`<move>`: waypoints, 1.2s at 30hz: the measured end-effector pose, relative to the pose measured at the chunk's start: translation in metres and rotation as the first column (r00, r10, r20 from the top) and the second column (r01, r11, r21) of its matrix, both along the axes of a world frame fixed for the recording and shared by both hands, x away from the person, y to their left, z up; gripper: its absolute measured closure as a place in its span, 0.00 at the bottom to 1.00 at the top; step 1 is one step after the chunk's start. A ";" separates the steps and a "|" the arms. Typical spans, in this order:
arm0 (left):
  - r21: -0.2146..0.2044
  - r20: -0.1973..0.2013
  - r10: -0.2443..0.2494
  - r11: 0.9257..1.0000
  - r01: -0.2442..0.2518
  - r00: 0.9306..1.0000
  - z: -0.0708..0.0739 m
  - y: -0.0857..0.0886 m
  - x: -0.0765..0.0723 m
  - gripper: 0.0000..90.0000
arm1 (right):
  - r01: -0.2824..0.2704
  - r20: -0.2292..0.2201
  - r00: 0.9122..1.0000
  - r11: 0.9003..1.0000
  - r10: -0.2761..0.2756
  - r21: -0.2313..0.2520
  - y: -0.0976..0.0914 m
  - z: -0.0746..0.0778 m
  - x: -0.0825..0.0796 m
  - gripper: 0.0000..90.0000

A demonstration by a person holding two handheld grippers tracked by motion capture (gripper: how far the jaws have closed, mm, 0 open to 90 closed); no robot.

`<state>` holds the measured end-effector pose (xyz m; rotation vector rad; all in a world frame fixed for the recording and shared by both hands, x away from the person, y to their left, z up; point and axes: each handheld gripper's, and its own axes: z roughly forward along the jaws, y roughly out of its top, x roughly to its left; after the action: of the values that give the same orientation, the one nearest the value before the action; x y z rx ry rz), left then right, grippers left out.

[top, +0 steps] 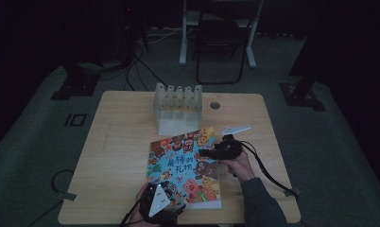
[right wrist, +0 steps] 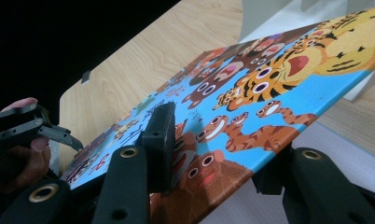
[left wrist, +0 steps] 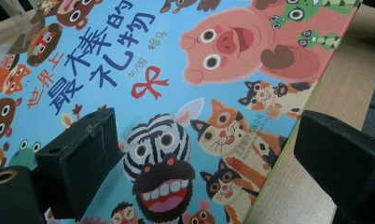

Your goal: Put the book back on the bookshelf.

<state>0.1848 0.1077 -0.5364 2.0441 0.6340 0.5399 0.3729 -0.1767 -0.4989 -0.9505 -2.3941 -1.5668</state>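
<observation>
My right gripper (right wrist: pixel 213 158) straddles the picture book's (right wrist: pixel 251 107) edge, but the lower jaw sits under the cover (hidden), so its contact there I cannot tell. In my left gripper view the book (left wrist: pixel 176 93) runs off the top and left edges. From the high view my left gripper (top: pixel 162 208) is cut by the bottom edge; its jaws are too dark to read.

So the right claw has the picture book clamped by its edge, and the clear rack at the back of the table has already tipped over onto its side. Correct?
Not quite. In the high view the clear rack stands upright at the back of the table, not on its side. The rest holds: the right gripper view shows the right claw with one jaw on the picture book's cover and the other under its edge.
</observation>
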 end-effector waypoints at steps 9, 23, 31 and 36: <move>-0.081 -0.009 -0.016 0.997 0.015 1.000 0.007 0.010 -0.003 0.10 | -0.011 0.004 1.000 1.000 0.011 0.007 -0.002 0.003 -0.001 0.66; -0.084 -0.029 0.046 0.995 -0.049 0.999 0.011 0.029 0.006 0.11 | -0.011 0.029 1.000 1.000 0.011 0.005 -0.004 0.006 -0.004 0.66; -0.095 -0.075 0.075 0.992 -0.082 0.994 0.009 0.039 0.014 0.12 | -0.012 0.045 0.999 1.000 0.012 0.006 -0.005 0.009 -0.007 0.67; -0.126 -0.104 0.086 0.987 -0.099 0.991 0.009 0.047 0.018 0.12 | -0.014 0.055 0.998 1.000 0.014 0.003 -0.008 0.012 -0.008 0.67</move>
<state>0.2030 0.1548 -0.5272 1.9339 0.8063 0.4414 0.3647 -0.1845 -0.4867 -0.8997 -2.4288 -1.6123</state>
